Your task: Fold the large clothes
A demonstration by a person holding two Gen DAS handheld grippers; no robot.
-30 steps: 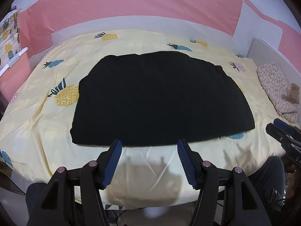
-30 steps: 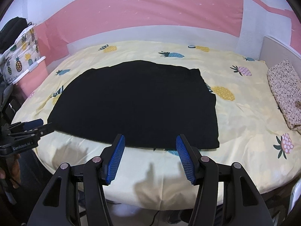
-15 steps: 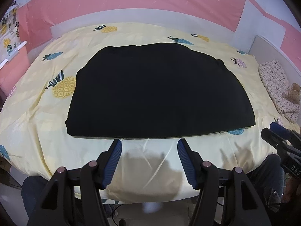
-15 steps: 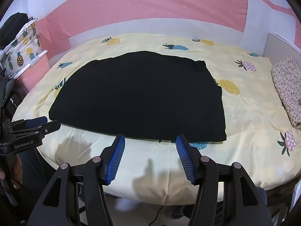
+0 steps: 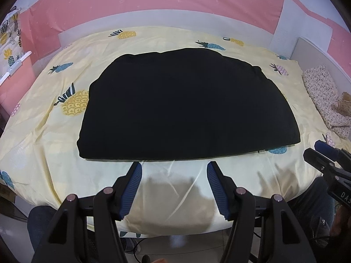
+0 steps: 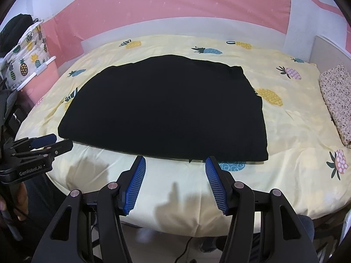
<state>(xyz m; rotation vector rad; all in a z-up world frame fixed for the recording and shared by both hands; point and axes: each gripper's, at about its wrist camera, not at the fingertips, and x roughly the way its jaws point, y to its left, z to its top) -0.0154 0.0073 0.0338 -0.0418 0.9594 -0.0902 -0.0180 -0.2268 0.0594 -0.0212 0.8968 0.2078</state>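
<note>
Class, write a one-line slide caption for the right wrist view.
Open right gripper hovers at the near edge of a black garment spread flat on the pineapple-print bedsheet.

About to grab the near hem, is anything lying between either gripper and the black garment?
Nothing visible: only bare pineapple sheet separates the open left gripper and open right gripper from the black garment.

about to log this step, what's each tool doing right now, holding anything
Left tool: open, holding nothing, short of the near edge of the black garment.
Right tool: open, holding nothing, also short of that edge.
</note>
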